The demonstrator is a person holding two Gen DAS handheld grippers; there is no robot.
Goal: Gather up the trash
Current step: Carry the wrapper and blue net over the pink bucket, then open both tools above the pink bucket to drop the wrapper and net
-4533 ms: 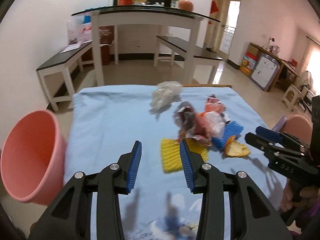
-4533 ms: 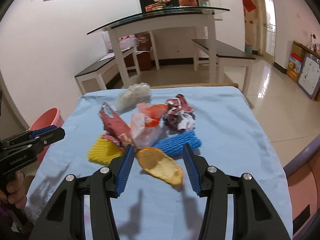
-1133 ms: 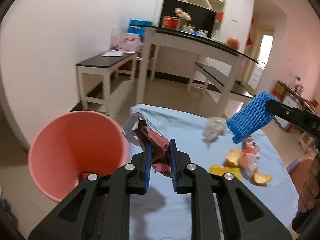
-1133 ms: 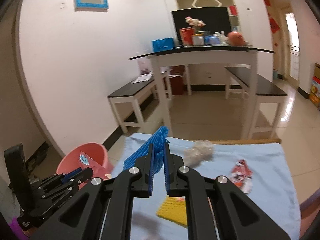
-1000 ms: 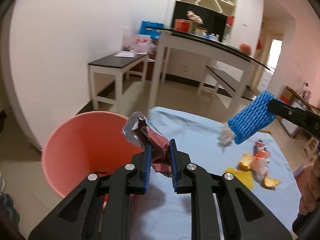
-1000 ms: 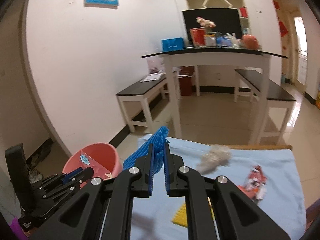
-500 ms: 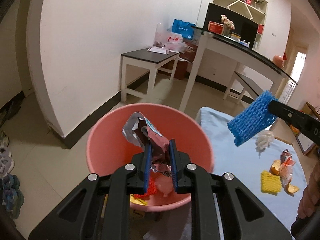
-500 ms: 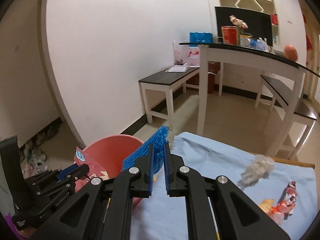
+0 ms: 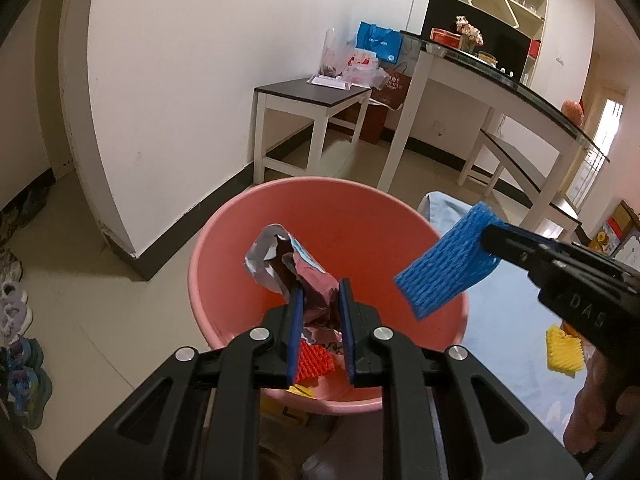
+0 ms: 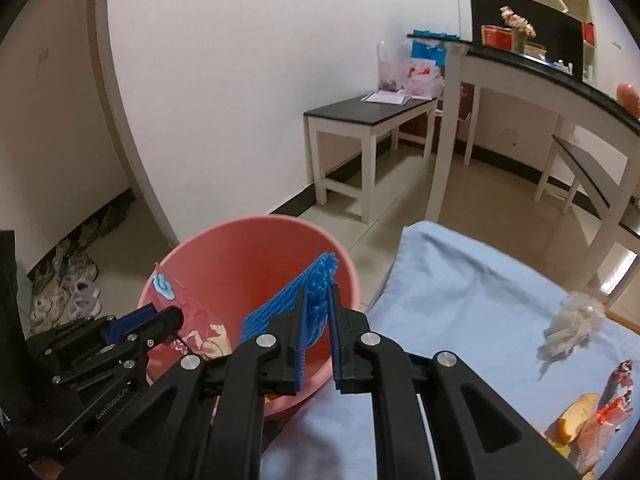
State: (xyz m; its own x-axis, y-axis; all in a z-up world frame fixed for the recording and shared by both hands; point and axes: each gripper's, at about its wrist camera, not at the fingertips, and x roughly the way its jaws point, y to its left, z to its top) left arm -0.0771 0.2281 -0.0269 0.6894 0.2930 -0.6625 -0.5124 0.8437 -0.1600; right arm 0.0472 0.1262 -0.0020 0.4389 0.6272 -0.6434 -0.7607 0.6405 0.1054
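Wrapper (image 9: 288, 268), crumpled and foil-lined, sits clamped in my left hand-held gripper (image 9: 319, 316) at the centre of the left wrist frame, over the mouth of the pink bin (image 9: 224, 240). At right, my right hand-held gripper (image 9: 490, 240) grips a blue foam net (image 9: 448, 268) above the bin's rim.

In the right wrist frame I see that net (image 10: 288, 300) pinched between the blue pads (image 10: 301, 336) at centre, over the bin (image 10: 240, 248). Lower right, more scraps (image 10: 592, 412) lie on the blue-covered bench (image 10: 460, 280).
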